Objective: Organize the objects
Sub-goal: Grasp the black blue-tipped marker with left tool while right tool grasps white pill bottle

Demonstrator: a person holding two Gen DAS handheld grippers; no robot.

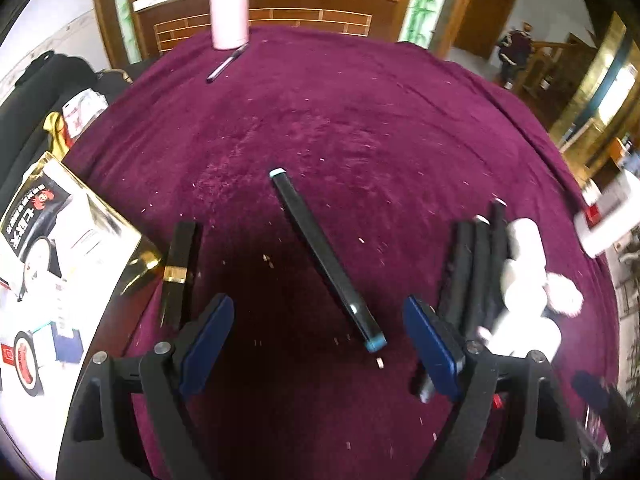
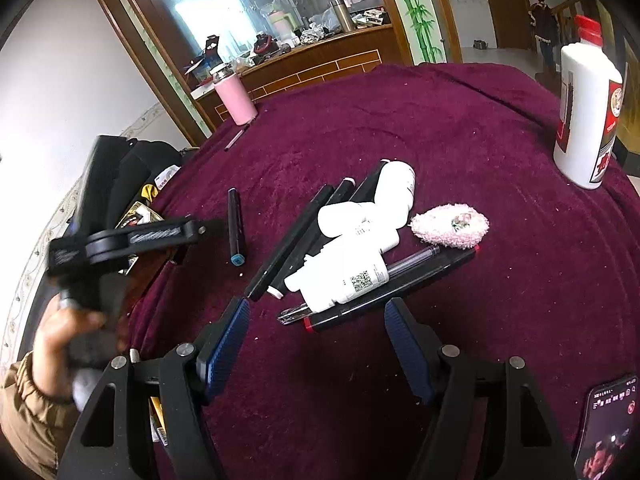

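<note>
One black marker with teal end caps (image 1: 326,258) lies alone on the maroon cloth (image 1: 360,120), slanting up between and ahead of the left gripper (image 1: 318,344), whose blue pads are spread with nothing between them. The step in hand looks like the approach to that stray marker, so that it can join the heap of black markers (image 2: 304,232), small white bottles (image 2: 352,276) and the clear pen (image 2: 360,284) lying just ahead of the right gripper (image 2: 316,340), which is likewise spread and empty. Next the left jaws need to drop over the marker's middle, square to its length, and close. A fluffy pink item (image 2: 450,226), possibly a hair tie, sits beyond the heap.
</note>
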